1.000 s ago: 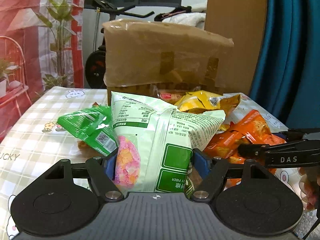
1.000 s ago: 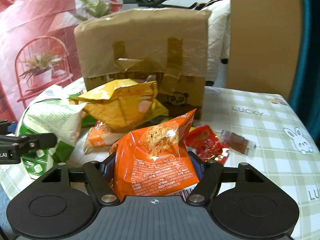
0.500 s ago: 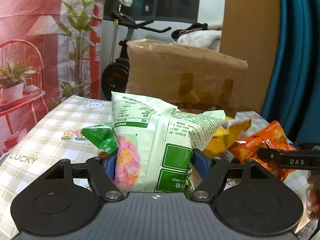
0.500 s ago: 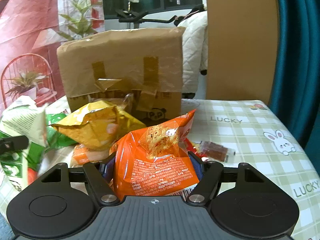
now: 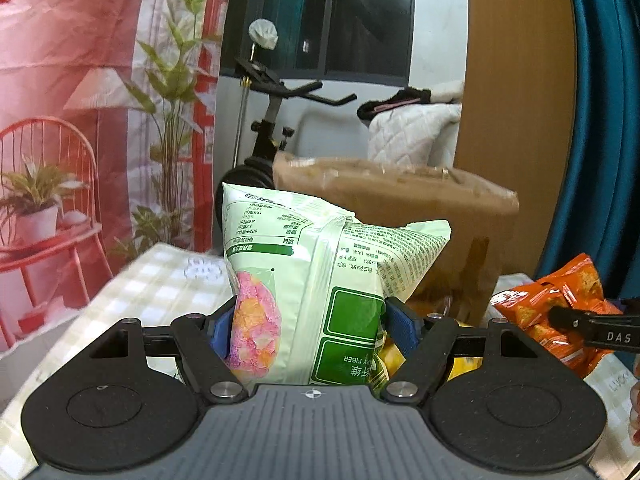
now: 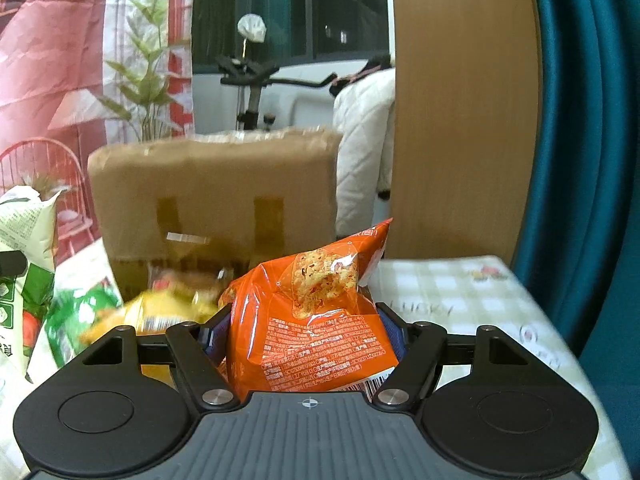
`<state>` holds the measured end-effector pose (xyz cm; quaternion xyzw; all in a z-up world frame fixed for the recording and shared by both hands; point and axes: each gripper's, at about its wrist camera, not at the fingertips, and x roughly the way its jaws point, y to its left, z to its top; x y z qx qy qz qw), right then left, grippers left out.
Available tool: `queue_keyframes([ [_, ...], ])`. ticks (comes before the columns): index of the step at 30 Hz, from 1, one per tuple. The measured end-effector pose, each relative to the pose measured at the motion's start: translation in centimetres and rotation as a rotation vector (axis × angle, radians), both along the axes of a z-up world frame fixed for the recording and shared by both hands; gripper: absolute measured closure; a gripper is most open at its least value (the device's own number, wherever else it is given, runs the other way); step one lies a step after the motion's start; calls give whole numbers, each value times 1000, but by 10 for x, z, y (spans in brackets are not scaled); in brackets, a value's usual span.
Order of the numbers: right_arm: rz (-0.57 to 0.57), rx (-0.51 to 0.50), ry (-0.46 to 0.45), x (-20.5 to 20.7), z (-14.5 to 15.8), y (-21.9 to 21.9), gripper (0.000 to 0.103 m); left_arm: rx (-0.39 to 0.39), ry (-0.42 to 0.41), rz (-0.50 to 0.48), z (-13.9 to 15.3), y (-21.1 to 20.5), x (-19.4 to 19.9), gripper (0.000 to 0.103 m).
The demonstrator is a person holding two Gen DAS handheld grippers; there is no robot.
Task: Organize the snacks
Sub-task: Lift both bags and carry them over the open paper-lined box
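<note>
My left gripper point(image 5: 312, 324) is shut on a pale green snack bag point(image 5: 320, 280) with a pink picture, held upright above the table. My right gripper point(image 6: 308, 332) is shut on an orange snack bag point(image 6: 316, 312), also lifted. The orange bag also shows at the right of the left wrist view point(image 5: 560, 312), and the green bag at the left edge of the right wrist view point(image 6: 24, 264). A brown cardboard box point(image 6: 216, 204) stands behind both bags. A yellow bag point(image 6: 168, 312) and a green bag point(image 6: 80, 316) lie in front of it.
The table has a checked cloth point(image 6: 460, 292). A wooden panel point(image 6: 460, 120) and a teal curtain point(image 6: 580, 160) stand at the right. An exercise bike point(image 5: 272, 132) and a red backdrop point(image 5: 80, 100) are beyond the table.
Both grippers have risen with their bags. The box and the snacks on the table now sit lower in both views.
</note>
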<state>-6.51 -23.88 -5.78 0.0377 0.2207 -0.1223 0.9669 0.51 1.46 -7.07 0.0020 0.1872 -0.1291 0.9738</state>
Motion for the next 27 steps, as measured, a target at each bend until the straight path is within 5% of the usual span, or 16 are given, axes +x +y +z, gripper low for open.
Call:
queue_keyframes([
  [27,29,-30,-191,94,122,-54,35,18,-88,-23,91,-27,84,26],
])
